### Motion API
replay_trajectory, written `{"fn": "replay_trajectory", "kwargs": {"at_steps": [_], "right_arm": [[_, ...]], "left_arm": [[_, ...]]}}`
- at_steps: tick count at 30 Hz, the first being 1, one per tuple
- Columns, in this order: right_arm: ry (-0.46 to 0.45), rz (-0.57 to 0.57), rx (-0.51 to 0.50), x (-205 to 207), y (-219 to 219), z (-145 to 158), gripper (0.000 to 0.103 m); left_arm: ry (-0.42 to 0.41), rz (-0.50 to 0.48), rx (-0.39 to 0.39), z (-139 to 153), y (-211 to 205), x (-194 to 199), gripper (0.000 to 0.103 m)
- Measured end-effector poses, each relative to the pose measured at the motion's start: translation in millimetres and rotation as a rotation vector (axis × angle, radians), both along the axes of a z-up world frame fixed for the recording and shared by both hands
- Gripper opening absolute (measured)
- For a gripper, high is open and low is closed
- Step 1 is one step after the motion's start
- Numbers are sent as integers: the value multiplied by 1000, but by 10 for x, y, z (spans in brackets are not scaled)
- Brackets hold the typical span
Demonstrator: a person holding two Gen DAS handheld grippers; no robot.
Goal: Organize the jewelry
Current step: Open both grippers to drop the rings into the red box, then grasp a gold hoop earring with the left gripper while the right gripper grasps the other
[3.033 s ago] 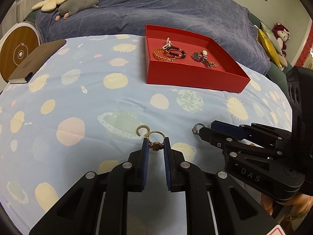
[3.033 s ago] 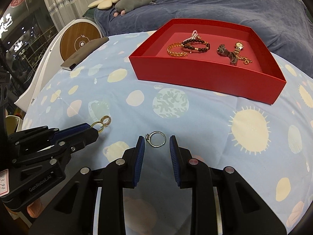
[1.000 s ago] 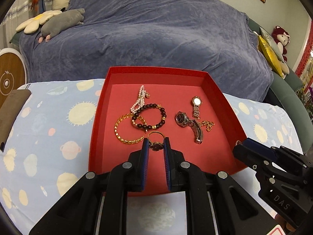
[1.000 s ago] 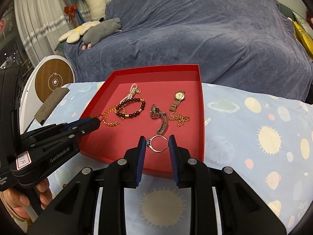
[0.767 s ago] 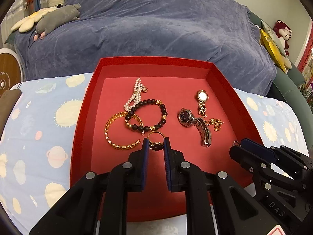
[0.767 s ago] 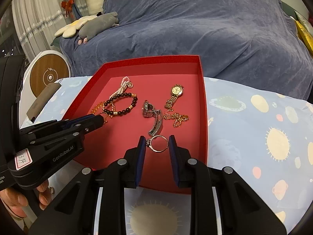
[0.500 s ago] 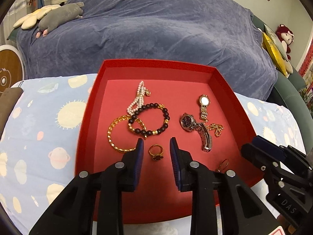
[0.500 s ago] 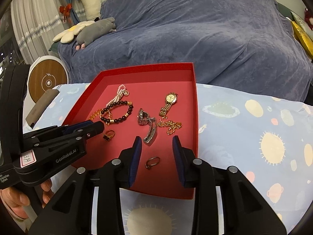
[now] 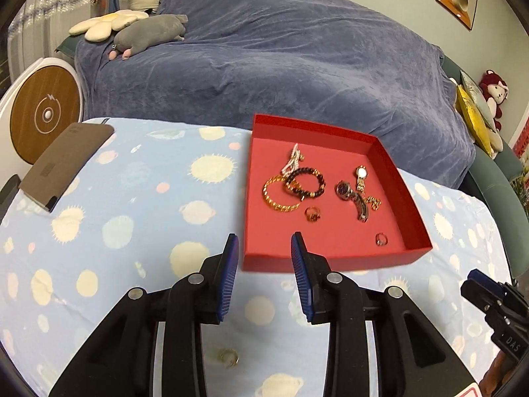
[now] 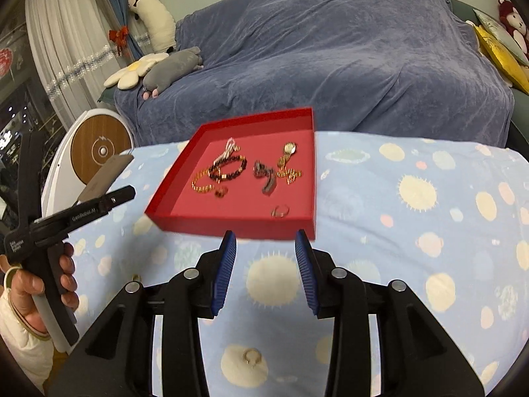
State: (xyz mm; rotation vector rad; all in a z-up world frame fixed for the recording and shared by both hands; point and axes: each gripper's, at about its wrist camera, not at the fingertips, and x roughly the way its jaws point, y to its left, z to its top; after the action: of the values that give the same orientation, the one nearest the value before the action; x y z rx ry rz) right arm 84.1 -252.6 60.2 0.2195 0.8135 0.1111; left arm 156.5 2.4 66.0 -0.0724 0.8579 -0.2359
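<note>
A red tray [image 9: 410, 195] [image 10: 172, 178] on the blue spotted tablecloth holds bracelets [image 9: 284, 195], two watches [image 9: 353, 198], a gold ring with a dark stone [image 9: 313, 214] [image 10: 221, 192] and a silver ring [image 9: 381, 239] [image 10: 280, 211]. My left gripper [image 9: 264, 244] is open and empty, just short of the tray's near wall. My right gripper [image 10: 265, 240] is open and empty, also at the near wall. A gold ring [image 9: 229, 356] [image 10: 251, 354] lies on the cloth between each gripper's arms, near me.
A brown notebook [image 9: 62, 165] lies at the table's far left edge. A white and wood round device [image 9: 43, 112] stands beyond it. A blue-covered sofa [image 9: 281, 66] with plush toys is behind the table.
Both grippers carried rings over the tray, opened and dropped them inside. Both have since pulled back toward me, open wider, and a gold ring on the cloth has come into view.
</note>
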Motion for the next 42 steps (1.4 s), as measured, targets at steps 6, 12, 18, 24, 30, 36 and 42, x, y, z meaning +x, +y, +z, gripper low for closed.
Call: {"fn": "replay_trajectory", "kwargs": {"at_steps": [6,12,18,24,30,36,42], "right_arm": [[34,39,-15,-462,170,-227,36],[59,80,-61,-681,335,-433,36],[89,88,-82,-641,354,-602,36],[113,98,-86,-566,378,-720,35],[114,103,-106,-503,410,-802,35],[105,100,-107,-464,416,-807,29],[100,114,-118,-483,436,-813,17]], "left_arm": [[-2,-3,-10,-86,219,-465,31],[63,-9,-34,-390,351,-759,36],[80,-56,65,-669,282,-810,36],[77,-54,65,-763,296,-765,36],[79,-56,86,-849,246,-697,36],[55,-61,91,-868,225,-660,35],[49,-72,77,-872,245,-657,23]]}}
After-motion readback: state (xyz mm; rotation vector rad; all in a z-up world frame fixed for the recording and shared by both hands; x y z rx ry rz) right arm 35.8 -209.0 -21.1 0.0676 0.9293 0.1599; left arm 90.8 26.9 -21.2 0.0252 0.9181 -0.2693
